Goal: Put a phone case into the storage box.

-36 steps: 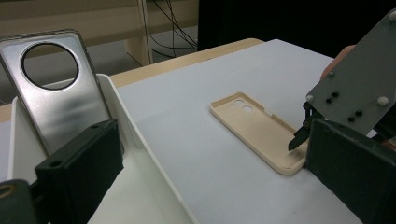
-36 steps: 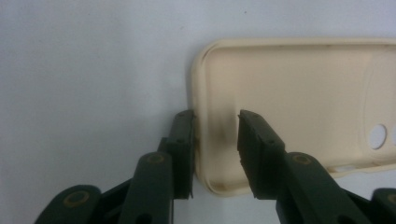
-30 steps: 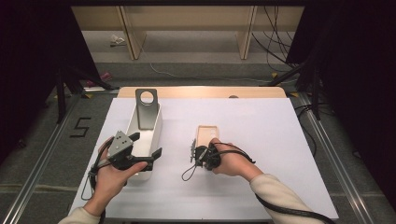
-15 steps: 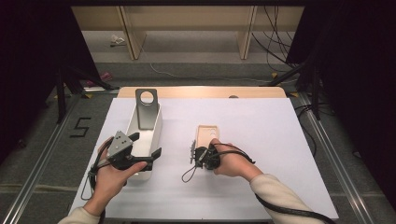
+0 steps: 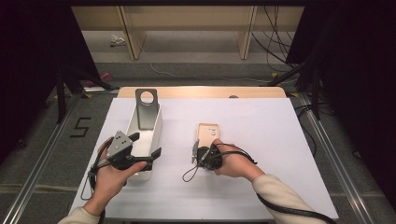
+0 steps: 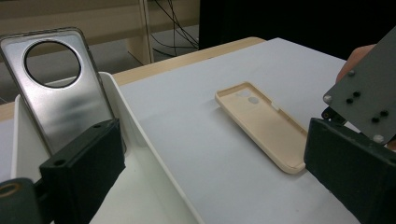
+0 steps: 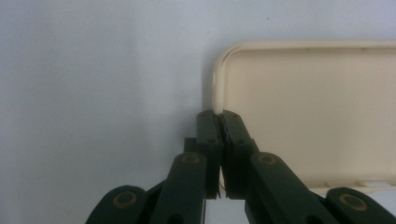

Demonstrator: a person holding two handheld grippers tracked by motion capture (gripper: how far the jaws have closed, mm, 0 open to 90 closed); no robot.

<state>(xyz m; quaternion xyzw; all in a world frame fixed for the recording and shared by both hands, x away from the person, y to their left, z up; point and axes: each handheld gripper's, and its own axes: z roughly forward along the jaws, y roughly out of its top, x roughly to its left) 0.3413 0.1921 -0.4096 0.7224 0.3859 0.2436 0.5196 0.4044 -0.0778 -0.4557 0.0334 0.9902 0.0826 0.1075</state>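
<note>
Cream phone case pinched at its rim

The cream phone case lies hollow side up, camera cutouts at its far end, long axis running straight away from the right gripper, whose jaws have just closed on its near rim. The left gripper gapes wide, empty, over the white bin

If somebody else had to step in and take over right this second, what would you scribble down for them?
Right gripper: its jaws have just been closing and now pinch the side rim of the cream phone case, which lies open side up on the white table.
Left gripper: open, holding nothing, poised over the white bin.
Silver phone case: already standing in that bin, leaning on its far end.
Done: cream case gripped.
Left: probably lift it and set it in the bin too.
</note>
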